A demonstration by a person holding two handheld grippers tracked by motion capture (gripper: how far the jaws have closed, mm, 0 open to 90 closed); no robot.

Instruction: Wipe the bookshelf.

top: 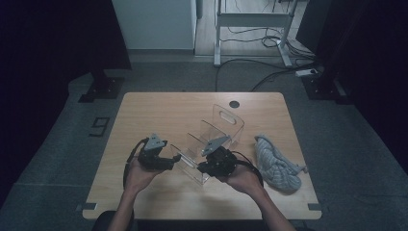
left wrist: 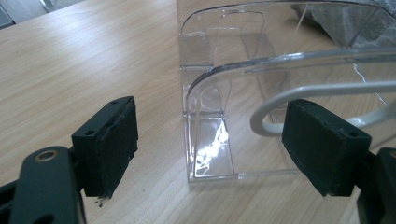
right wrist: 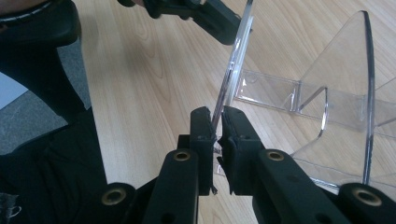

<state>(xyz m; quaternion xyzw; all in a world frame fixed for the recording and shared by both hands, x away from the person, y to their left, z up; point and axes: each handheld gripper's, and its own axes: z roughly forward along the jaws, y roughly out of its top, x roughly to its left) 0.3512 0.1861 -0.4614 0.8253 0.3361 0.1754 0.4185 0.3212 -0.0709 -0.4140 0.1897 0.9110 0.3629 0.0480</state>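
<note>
black padded jaws rise from the bottom of the right gripper view, and the right gripper (right wrist: 218, 133) has them pinched tight on the thin edge of one upright panel of a clear acrylic divider rack (right wrist: 327, 102), the plastic sheet running up between the two pads. from above, that same right gripper (top: 201, 167) sits at the rack's near end, held in the person's right hand (top: 243, 179), with its cable looping back over the wrist. the left gripper (top: 176, 159), held in the left hand (top: 139, 174), points in from the other side at the near-left corner of the rack (top: 211, 139). its jaws stand wide apart in the left gripper view, one pad to the left over bare wood and the other to the right, with the rack's nearest curved panel (left wrist: 224, 116) between them (neither pad presses on the plastic as far as can be seen). a white cable (left wrist: 322, 91) bends across behind the right-hand pad. the rack itself stands upright near the middle of the light wooden table (top: 154, 110), its several transparent partitions rising in steps toward the far side, the tallest with a handle slot cut through it. well to the right of the rack lies a crumpled grey cloth (top: 278, 163), near the table's right edge. a small dark round grommet (top: 234, 104) sits in the tabletop near the far edge.
</note>
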